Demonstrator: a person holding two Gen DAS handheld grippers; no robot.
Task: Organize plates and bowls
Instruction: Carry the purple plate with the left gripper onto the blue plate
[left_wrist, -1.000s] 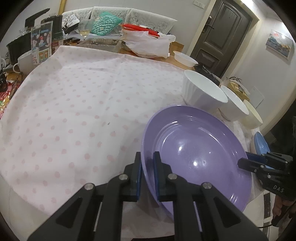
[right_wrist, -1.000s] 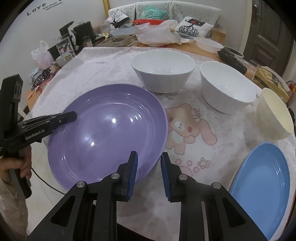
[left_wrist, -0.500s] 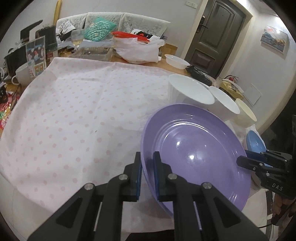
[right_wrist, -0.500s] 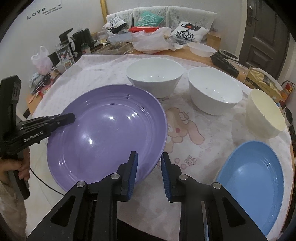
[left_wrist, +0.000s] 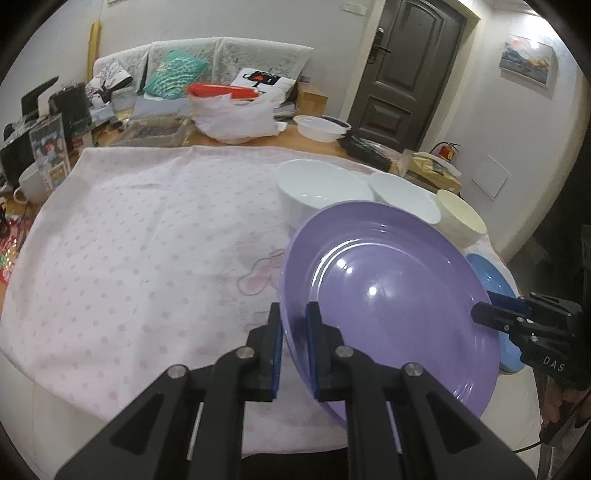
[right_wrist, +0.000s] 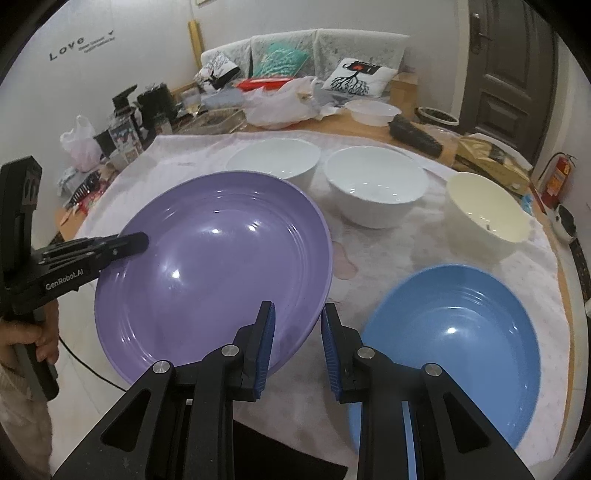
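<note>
The worktop (left_wrist: 122, 236) is covered by a pale cloth with pink dots, and its far edge is crowded with bags, containers and boxes.

The purple plate (right_wrist: 210, 266) is the largest item of the task. It is held clear of the cloth, tilted, over the near edge of the worktop, between the two grippers. The blue plate (right_wrist: 454, 339) lies flat on the cloth at the near right, just beside the purple plate and lower than it.

Two white bowls stand upright side by side beyond the plates: the left white bowl (right_wrist: 273, 160) is partly hidden behind the purple plate's far rim; the right white bowl (right_wrist: 376, 184) stands clear. The cream bowl (right_wrist: 487, 206) stands upright to the right of them, beyond the blue plate.

The left gripper (left_wrist: 295, 347) is clamped on the purple plate's left rim, one pad on each face. The right gripper (right_wrist: 297, 341) is clamped on the opposite rim, nearest the blue plate.
</note>
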